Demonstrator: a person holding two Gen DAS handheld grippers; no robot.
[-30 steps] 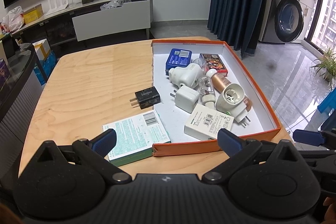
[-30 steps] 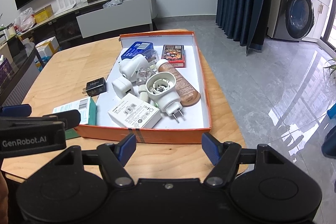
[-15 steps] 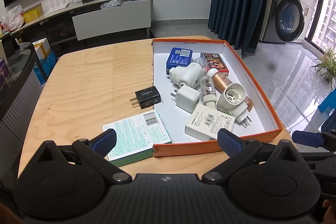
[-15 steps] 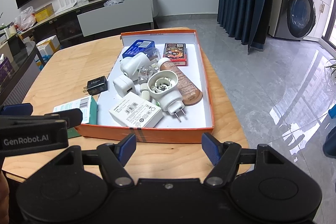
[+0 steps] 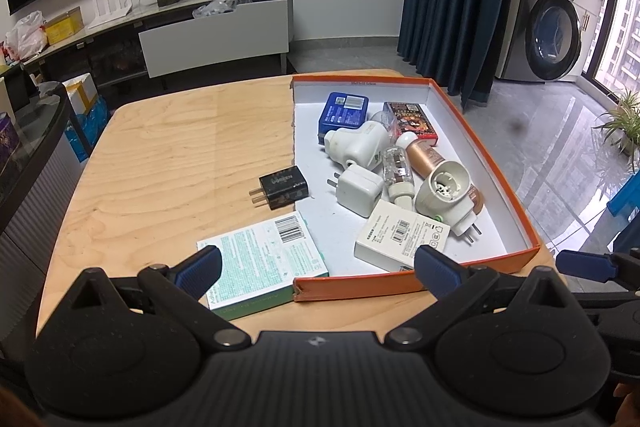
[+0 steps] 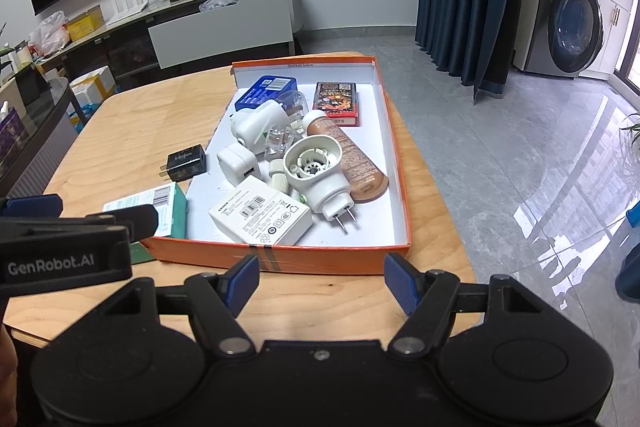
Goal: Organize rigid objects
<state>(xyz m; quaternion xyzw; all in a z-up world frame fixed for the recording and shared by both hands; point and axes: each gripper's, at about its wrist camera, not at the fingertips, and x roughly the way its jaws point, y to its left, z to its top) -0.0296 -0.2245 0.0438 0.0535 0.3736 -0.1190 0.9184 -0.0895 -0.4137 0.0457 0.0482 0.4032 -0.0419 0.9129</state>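
Orange tray [image 5: 486,143] sits on the wooden table [image 5: 172,163], at the end nearer the curtain; all places below are taken from the tray.

Inside, far end: blue box [image 5: 343,113] and a red patterned box [image 5: 410,115]. Middle: white plug-in device [image 5: 356,145], clear bulb [image 5: 396,169], copper-coloured tube [image 5: 428,157], white cube charger [image 5: 359,189]. Near end: white labelled box [image 5: 400,235] and a round white plug-in unit [image 6: 316,171], prongs toward the near wall.

Outside, touching the tray's open left edge: black charger [image 5: 283,186], prongs pointing away from the tray. Green-and-white box [image 5: 260,263] lies flat at the tray's near left corner.

Left gripper [image 5: 316,267]: jaws wide apart, nothing between them, held before the near wall. Right gripper [image 6: 322,277]: jaws parted, empty, also before the near wall.
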